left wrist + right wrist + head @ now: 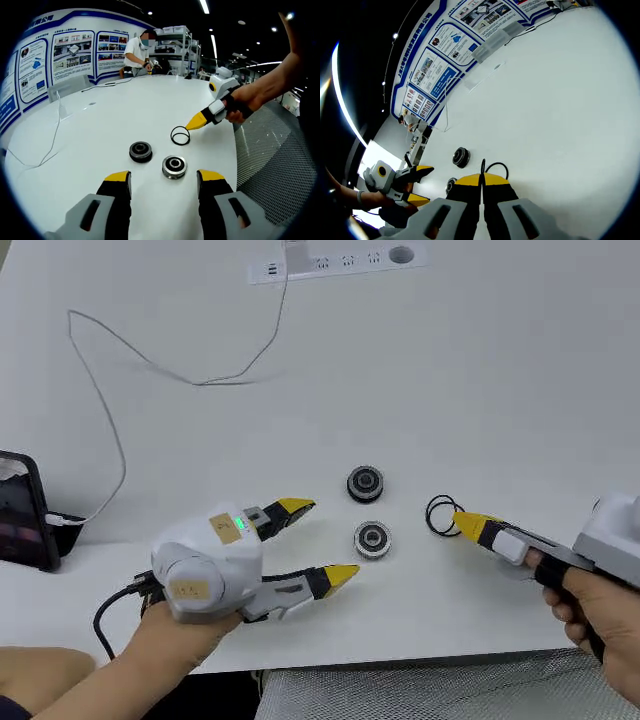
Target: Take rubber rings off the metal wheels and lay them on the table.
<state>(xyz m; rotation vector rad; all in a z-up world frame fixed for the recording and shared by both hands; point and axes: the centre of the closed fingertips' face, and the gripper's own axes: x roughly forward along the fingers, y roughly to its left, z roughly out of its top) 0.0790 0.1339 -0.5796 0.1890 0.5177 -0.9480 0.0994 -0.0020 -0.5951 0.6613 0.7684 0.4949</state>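
Note:
Two metal wheels lie on the white table (pixel 480 390). The farther wheel (pixel 365 483) (pixel 141 151) (pixel 461 157) looks dark around its rim. The nearer wheel (pixel 372 538) (pixel 174 167) (pixel 451 185) shows bare metal. My left gripper (pixel 318 540) (pixel 164 176) is open, its yellow tips just short of the nearer wheel and on either side of it. A black rubber ring (pixel 441 515) (pixel 180 135) (pixel 496 167) lies right of the wheels. My right gripper (pixel 462 521) (pixel 482 176) is shut, pinching the ring's edge at its tips, low over the table.
A phone (pixel 22 510) stands at the left edge, with a thin cable (pixel 110 420) running across the table to a power strip (pixel 340 260) at the back. The table's front edge (pixel 420 660) is close to both hands. A person (pixel 136 52) stands far behind the table.

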